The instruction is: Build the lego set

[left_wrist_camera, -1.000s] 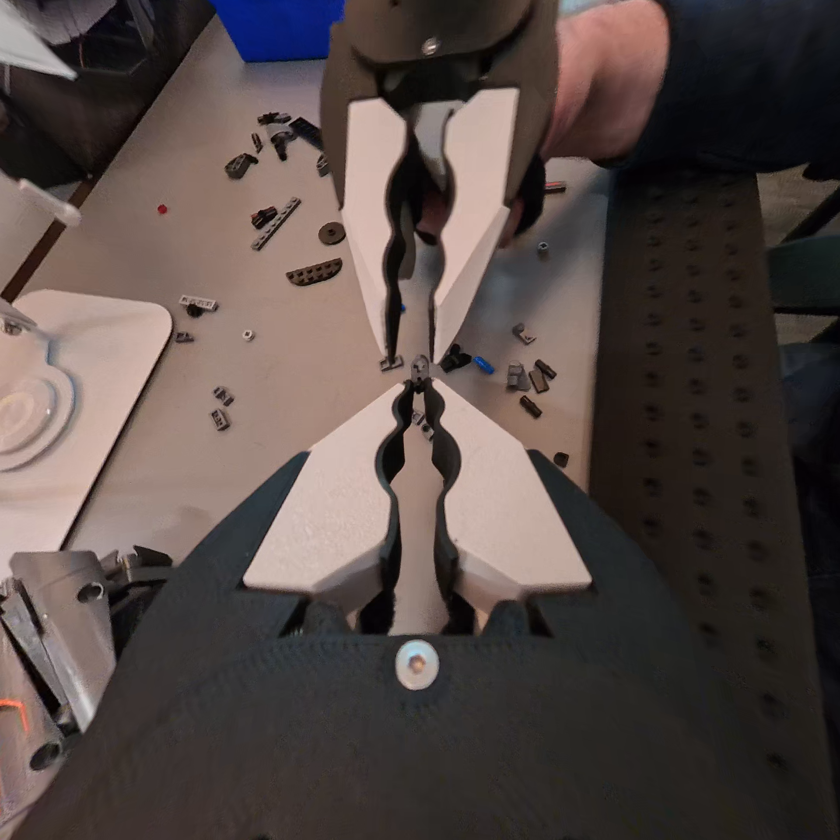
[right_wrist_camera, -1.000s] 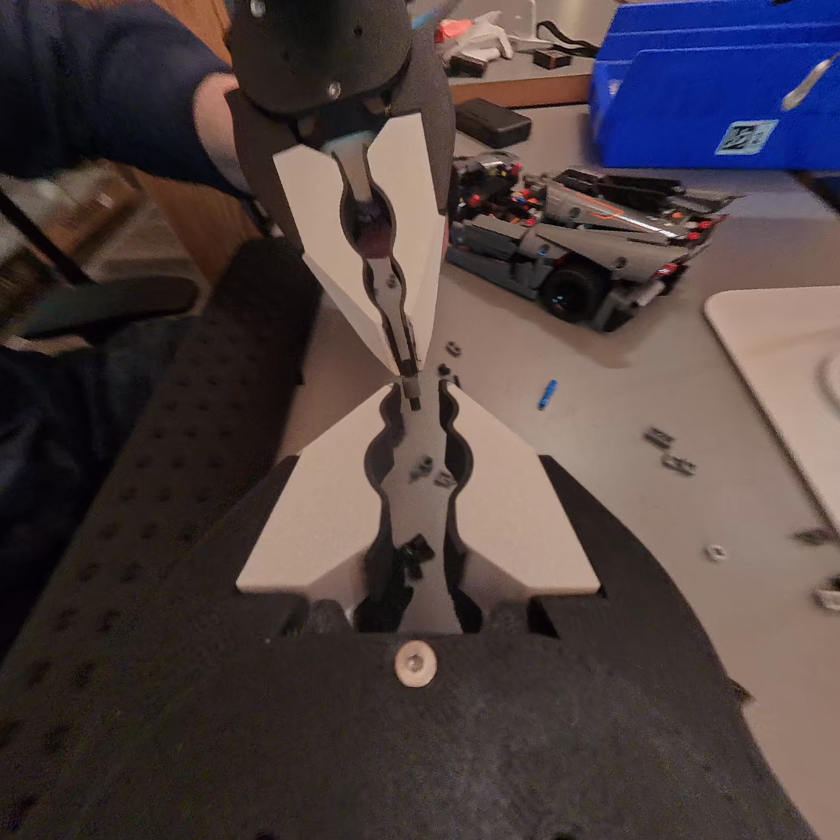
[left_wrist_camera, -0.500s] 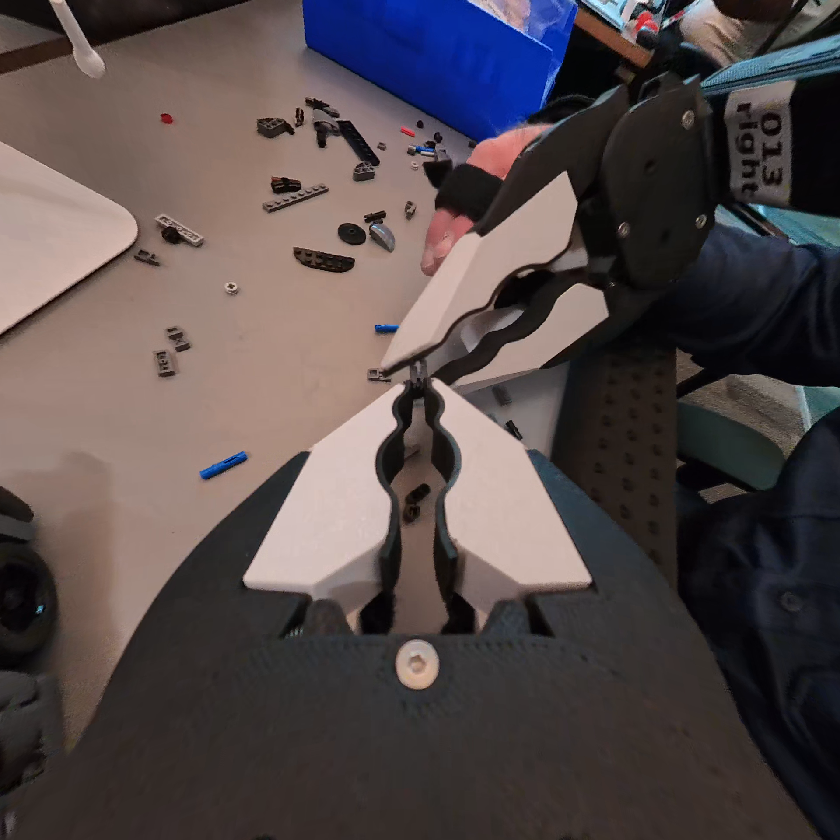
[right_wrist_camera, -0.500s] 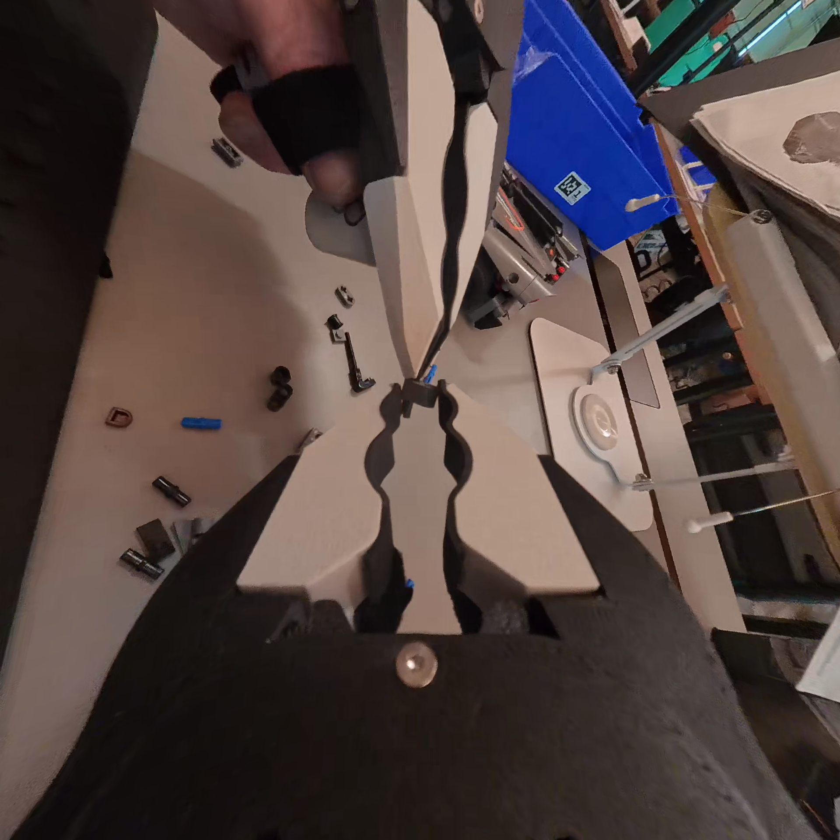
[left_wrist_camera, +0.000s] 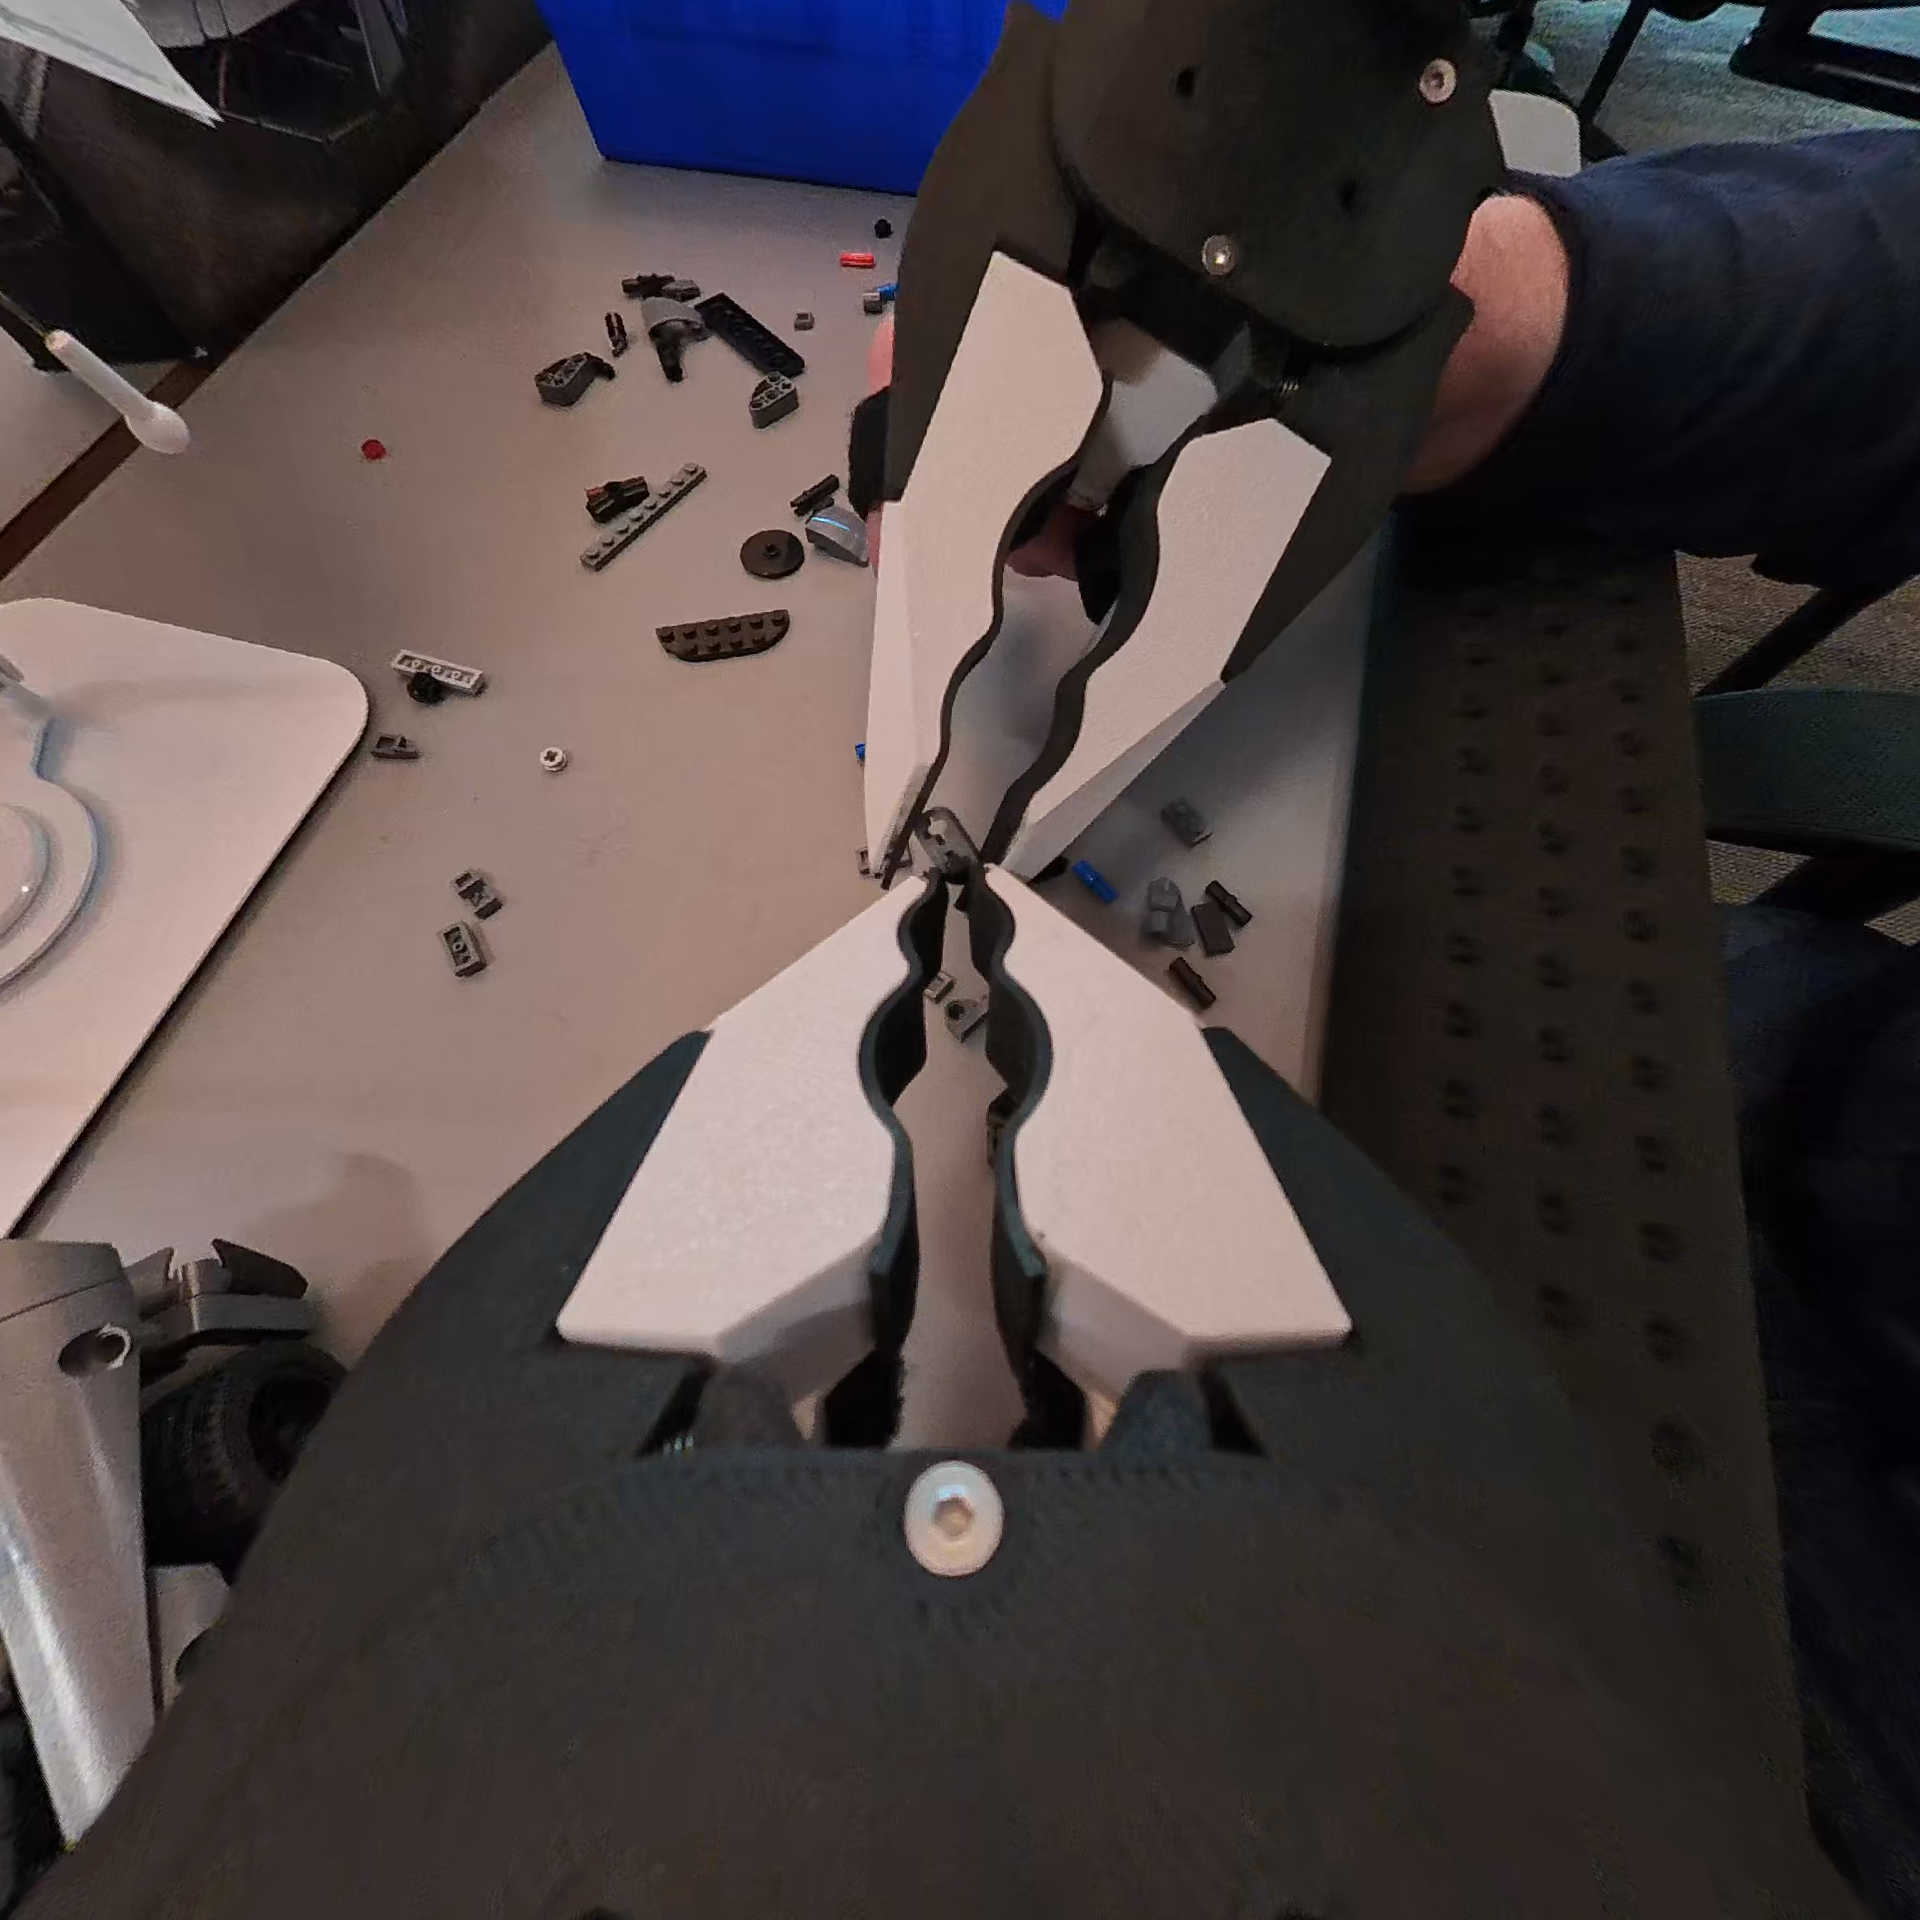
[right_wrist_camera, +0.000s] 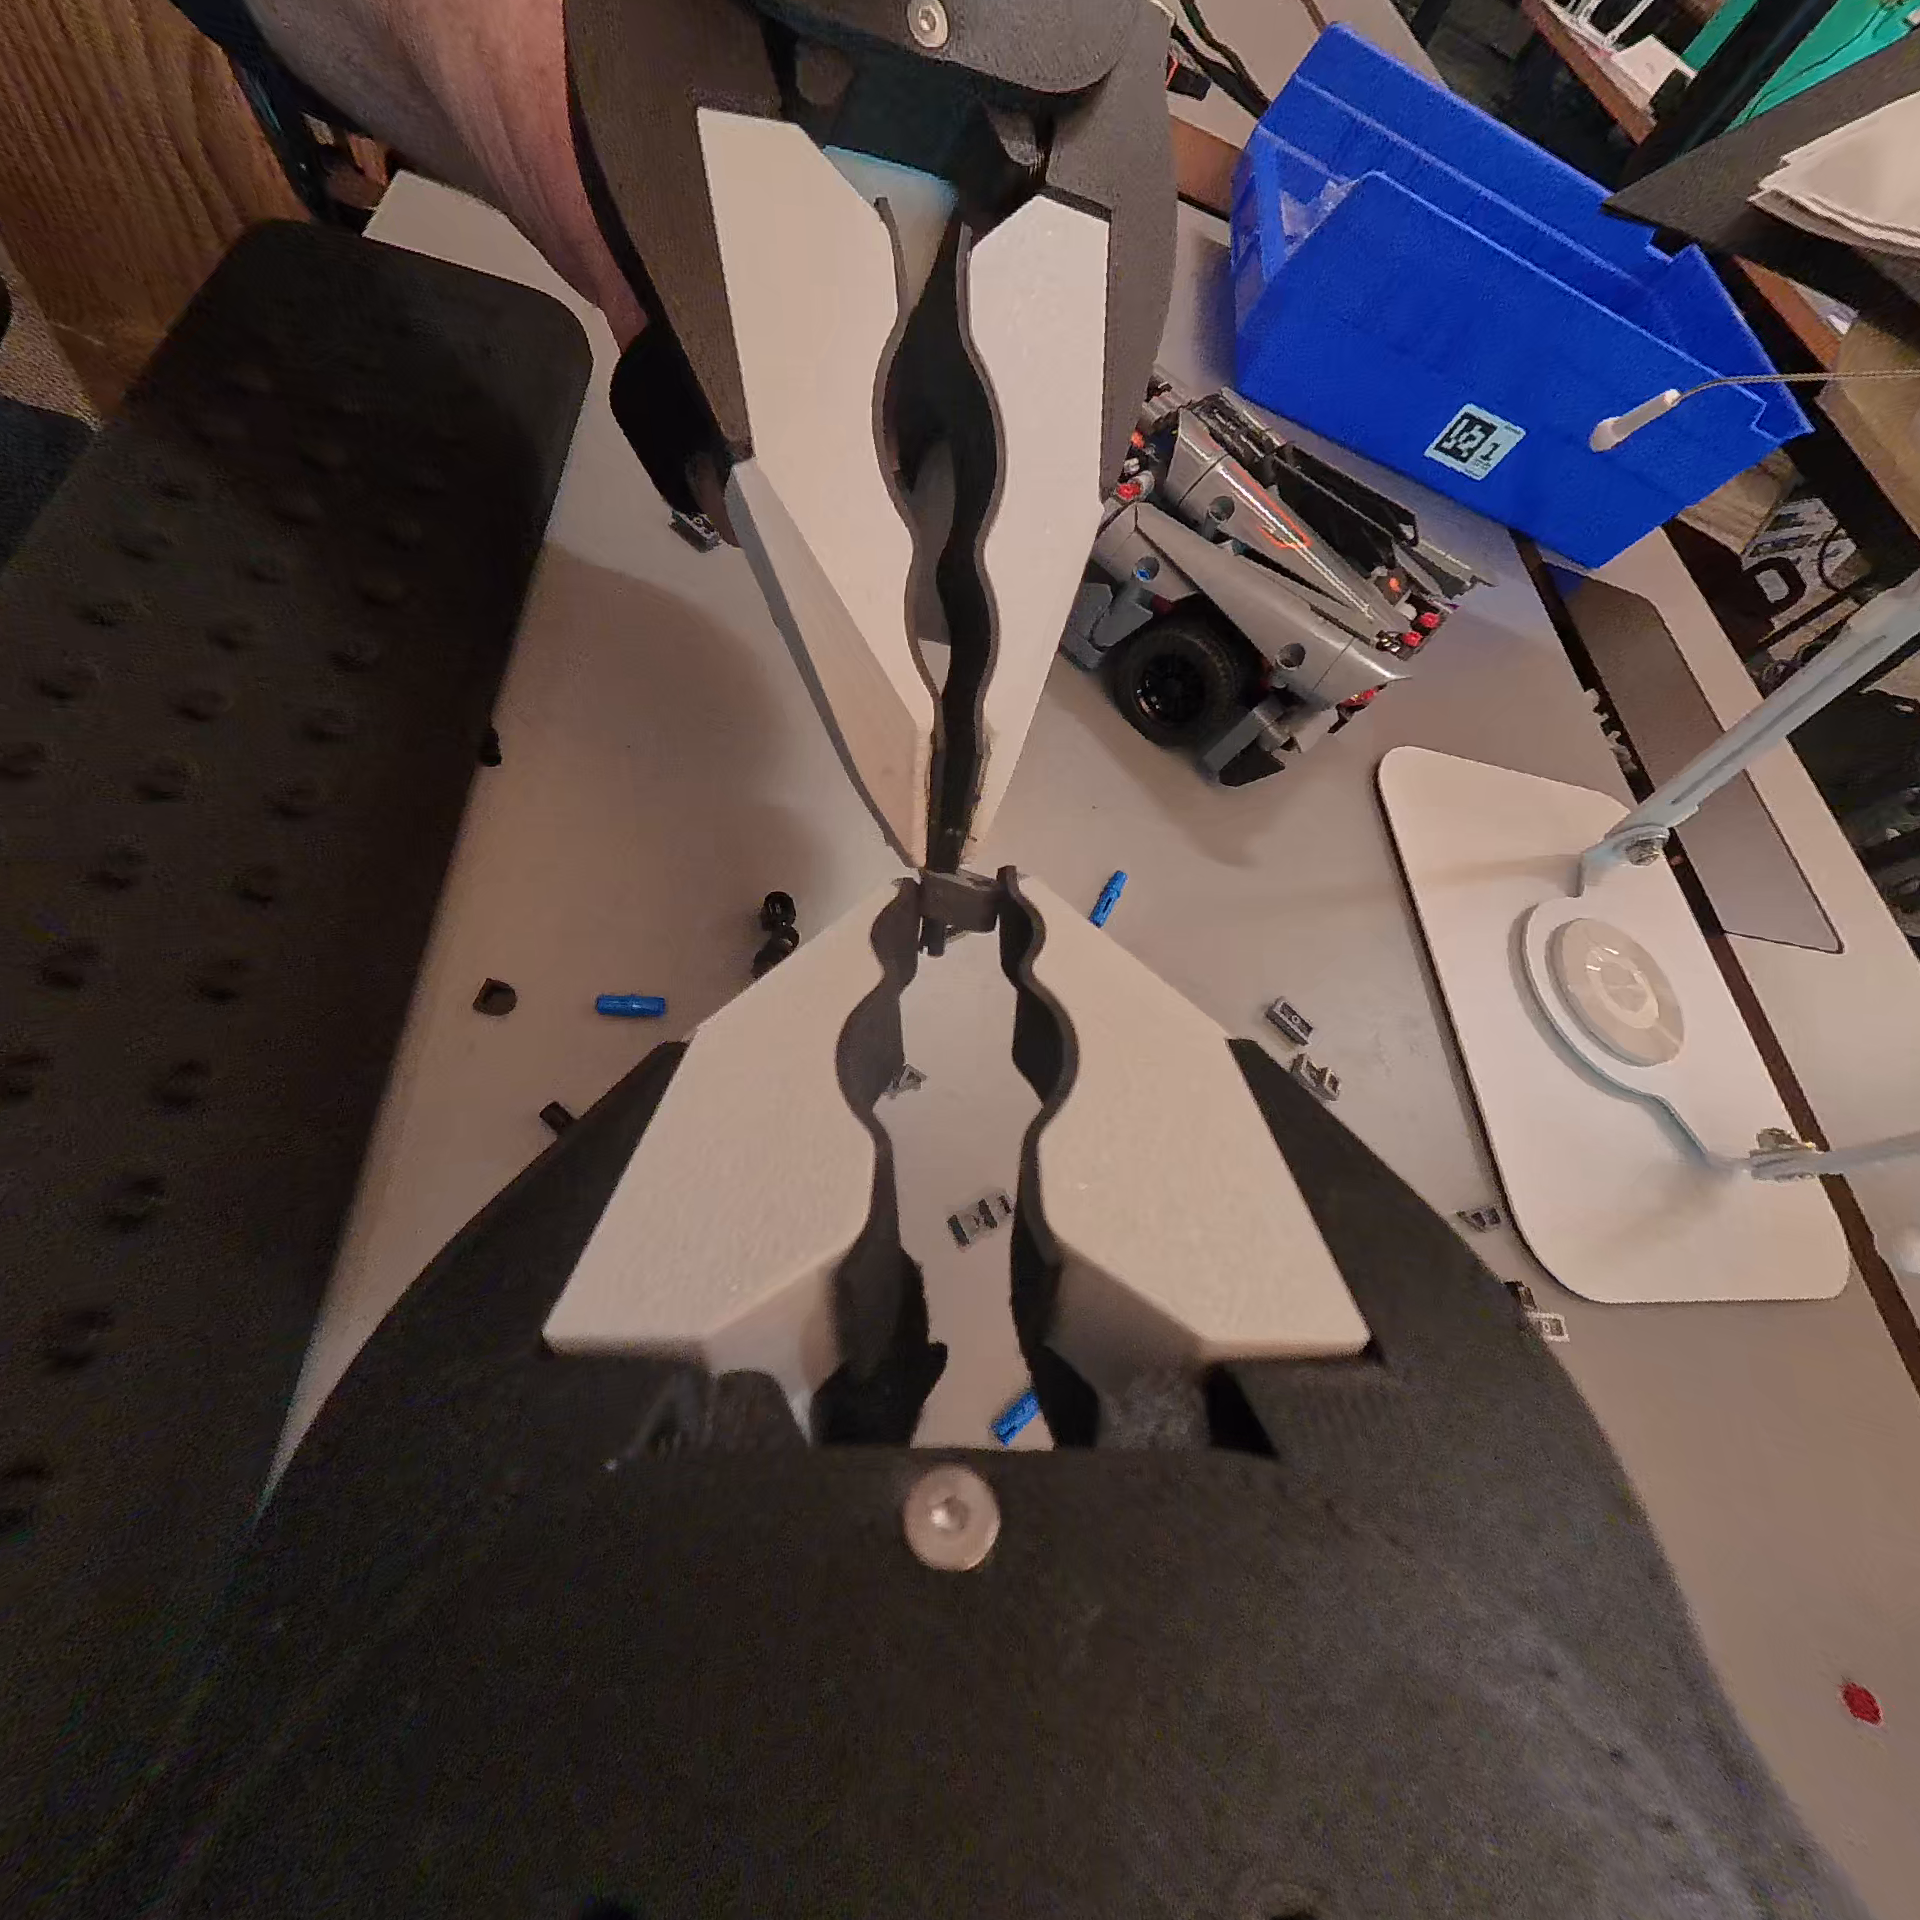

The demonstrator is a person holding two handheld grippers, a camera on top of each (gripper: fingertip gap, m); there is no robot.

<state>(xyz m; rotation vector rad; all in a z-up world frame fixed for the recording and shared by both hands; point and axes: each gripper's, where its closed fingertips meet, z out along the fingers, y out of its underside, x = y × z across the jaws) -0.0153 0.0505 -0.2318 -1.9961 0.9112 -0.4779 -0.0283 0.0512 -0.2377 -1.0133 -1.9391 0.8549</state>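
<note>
My right gripper (right_wrist_camera: 961,896) is shut on a small dark grey lego piece (right_wrist_camera: 964,904), which also shows in the left wrist view (left_wrist_camera: 945,831). My left gripper (left_wrist_camera: 951,881) is shut on a thin black lego part (right_wrist_camera: 952,837). The two grippers meet tip to tip above the grey table (left_wrist_camera: 644,935), and the black part touches the grey piece. The left gripper (right_wrist_camera: 948,844) comes down from above in the right wrist view. The right gripper (left_wrist_camera: 943,844) does the same in the left wrist view. A grey lego car (right_wrist_camera: 1247,582) stands behind them and shows at the lower left of the left wrist view (left_wrist_camera: 62,1455).
Several loose lego pieces (left_wrist_camera: 717,634) lie scattered on the table, with blue pins (right_wrist_camera: 630,1005) among them. A blue bin (right_wrist_camera: 1455,312) stands at the back. A white lamp base (right_wrist_camera: 1558,1039) lies to one side. A black perforated mat (left_wrist_camera: 1507,1039) runs along the table's edge. My two grippers' fingertips are within a few centimetres of each other. From either gripper's tips it is about 20 cm to the grey lego car (right_wrist_camera: 1247,582). It is also in sight in the left wrist view (left_wrist_camera: 38,1549).
Both grippers have turned together while staying tip to tip. The right gripper, tilted onto its side half a second ago, now points down at the left gripper again.
</note>
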